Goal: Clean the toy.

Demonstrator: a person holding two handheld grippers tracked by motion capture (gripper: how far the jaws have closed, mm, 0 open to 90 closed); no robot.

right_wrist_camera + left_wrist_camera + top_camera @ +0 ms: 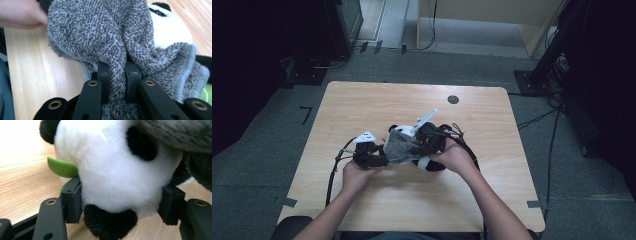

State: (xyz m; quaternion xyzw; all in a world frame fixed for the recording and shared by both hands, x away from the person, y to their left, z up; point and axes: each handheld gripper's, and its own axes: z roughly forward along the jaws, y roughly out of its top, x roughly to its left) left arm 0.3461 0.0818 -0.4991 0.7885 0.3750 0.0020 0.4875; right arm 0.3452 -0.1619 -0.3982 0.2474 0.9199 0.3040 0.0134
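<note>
A toy panda [112, 172] lies near the middle of the wooden table [362, 105], with a grey fluffy cloth [100, 37] draped over it. In the left gripper view the left gripper [120, 202] has its jaws partly closed and pressed against both sides of the panda's white head, a small green leaf [61, 167] sticking out just beside one jaw. In the right gripper view the right gripper [117, 82] has its jaws nearly together, pinching a fold of the cloth between them. In the high view both hands meet over the bundle, the left hand [354, 175] and the right hand [457, 157] close on either side.
</note>
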